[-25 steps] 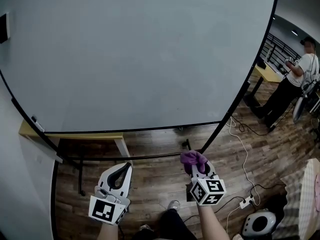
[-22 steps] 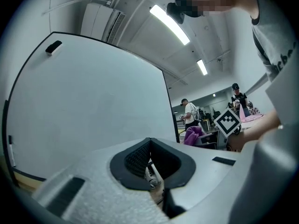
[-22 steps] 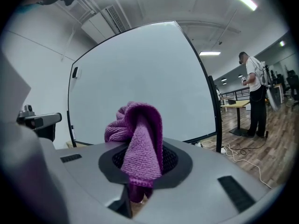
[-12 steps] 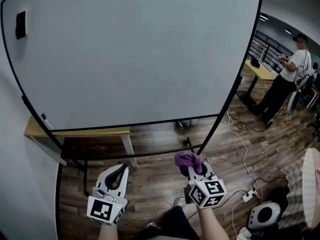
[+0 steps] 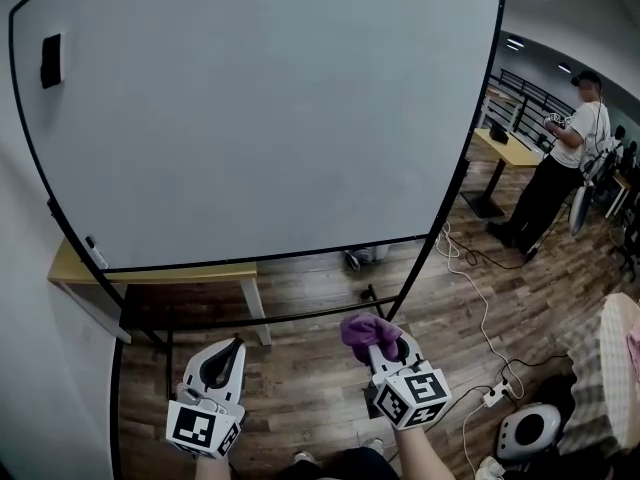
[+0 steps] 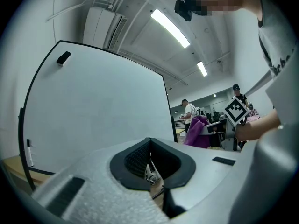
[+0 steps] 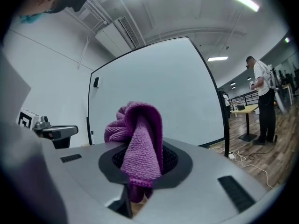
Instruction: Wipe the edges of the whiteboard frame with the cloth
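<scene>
Left gripper [image 5: 232,348]: held low at the person's left, pointing forward and up, its fingers [image 6: 84,181] closed tip to tip with nothing between them, its marker cube [image 5: 203,428] nearest the body. Right gripper [image 5: 388,346]: level with the left and well apart from it, carried on a bare forearm [image 5: 428,455], its fingers [image 7: 224,171] clamped on a bunched purple cloth [image 5: 365,330] that sticks out above the tips, its marker cube [image 5: 413,398] at the rear.
</scene>
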Available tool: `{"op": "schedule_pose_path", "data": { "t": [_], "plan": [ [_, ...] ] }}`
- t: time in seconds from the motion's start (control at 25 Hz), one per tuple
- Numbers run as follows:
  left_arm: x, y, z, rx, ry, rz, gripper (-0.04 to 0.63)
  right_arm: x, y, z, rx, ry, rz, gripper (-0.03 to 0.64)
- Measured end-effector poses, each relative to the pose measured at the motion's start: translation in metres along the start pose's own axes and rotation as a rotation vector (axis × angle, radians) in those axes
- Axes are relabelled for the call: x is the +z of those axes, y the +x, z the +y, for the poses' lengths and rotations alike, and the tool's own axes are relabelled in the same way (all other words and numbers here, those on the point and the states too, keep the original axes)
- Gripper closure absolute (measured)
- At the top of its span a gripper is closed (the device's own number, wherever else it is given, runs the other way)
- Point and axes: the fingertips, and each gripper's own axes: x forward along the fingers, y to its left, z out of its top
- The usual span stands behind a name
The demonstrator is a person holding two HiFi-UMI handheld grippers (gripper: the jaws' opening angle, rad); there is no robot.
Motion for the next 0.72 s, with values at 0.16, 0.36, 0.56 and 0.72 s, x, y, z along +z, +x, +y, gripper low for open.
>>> {"op": "schedule_pose_path", "data": {
  "t": [0.16,0.36,0.56,0.72],
  "plan": [
    [0.005,-0.006,-0.003,0.023,-0.004,-0.006,0.578,0.007,-0.008,0.004,0.023,-0.014,-0.008,0.554],
    [0.015,-0.018,-0.015,0.041,0.002,-0.012,0.578,0.015,-0.024,0.007,0.057,-0.029,-0.009,0.554],
    [0.025,-0.033,-0.031,0.074,0.024,-0.002,0.578,0.016,-0.041,0.011,0.109,-0.025,0.002,0.554],
    [0.035,-0.044,-0.04,0.124,0.038,0.001,0.578,0.024,-0.05,0.014,0.163,-0.06,0.007,0.554]
  ]
}}
